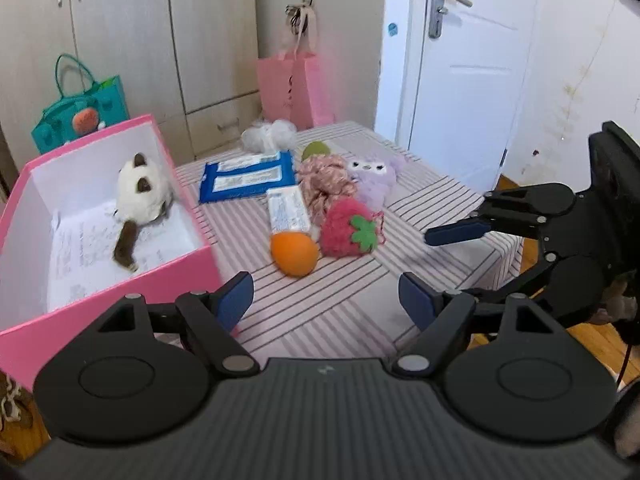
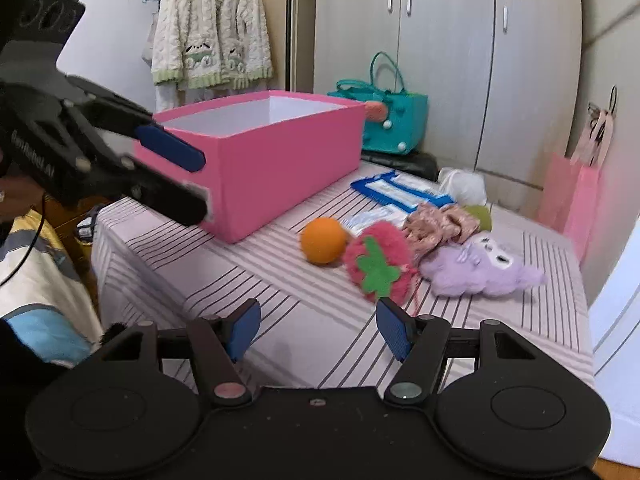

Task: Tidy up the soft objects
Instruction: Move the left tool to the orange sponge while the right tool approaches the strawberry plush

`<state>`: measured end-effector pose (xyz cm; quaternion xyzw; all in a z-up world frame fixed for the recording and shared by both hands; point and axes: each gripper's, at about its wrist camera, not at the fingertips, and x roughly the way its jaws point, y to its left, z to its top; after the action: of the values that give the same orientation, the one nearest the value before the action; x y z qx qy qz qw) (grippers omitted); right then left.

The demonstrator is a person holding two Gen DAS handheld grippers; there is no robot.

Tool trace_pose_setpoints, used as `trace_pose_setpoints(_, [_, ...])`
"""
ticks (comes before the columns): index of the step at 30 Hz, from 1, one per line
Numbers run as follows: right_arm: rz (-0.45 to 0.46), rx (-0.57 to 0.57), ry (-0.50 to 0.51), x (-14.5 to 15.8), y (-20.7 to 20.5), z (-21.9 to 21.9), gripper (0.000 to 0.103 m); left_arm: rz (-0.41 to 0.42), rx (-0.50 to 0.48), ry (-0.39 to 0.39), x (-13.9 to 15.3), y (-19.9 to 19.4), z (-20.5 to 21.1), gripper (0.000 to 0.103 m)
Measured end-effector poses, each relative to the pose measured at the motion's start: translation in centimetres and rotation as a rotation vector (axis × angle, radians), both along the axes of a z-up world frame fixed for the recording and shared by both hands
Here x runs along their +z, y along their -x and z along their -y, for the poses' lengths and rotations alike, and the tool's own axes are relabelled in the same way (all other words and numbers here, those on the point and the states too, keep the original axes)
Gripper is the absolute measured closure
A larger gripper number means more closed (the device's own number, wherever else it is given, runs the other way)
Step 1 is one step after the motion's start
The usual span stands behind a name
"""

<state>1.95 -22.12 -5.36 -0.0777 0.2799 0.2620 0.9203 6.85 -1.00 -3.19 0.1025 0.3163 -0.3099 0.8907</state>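
Two empty grippers, L (image 1: 326,300) & R (image 2: 316,330), over toys

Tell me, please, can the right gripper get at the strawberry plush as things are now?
Probably yes. The right gripper is open and empty, and the strawberry plush lies on the striped cloth just ahead of its fingertips, with nothing between them.

Left gripper (image 1: 326,300) and right gripper (image 2: 318,330), fingers apart, both empty.

My left camera looks down over the striped table (image 1: 340,300) from its near edge; my right faces the same tabletop from the opposite side.
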Motion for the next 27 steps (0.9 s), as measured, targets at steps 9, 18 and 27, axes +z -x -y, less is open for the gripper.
trace_pose_setpoints(9, [0.024, -0.122, -0.007, -2.8, -2.7, 0.9, 0.034, 0.109, 0.062, -0.038, -3.5, -1.9, 3.5, 0.026])
trace_pose_setpoints(18, [0.092, -0.117, 0.109, -3.9, -3.3, 0.1, 0.034, 0.235, 0.175, -0.114, -5.3, -3.3, 6.4, 0.037])
trace_pose_setpoints(27, [0.105, -0.109, 0.111, -4.1, -4.1, 0.0, 0.036, 0.229, 0.267, -0.106, -6.1, -4.5, 7.3, 0.058])
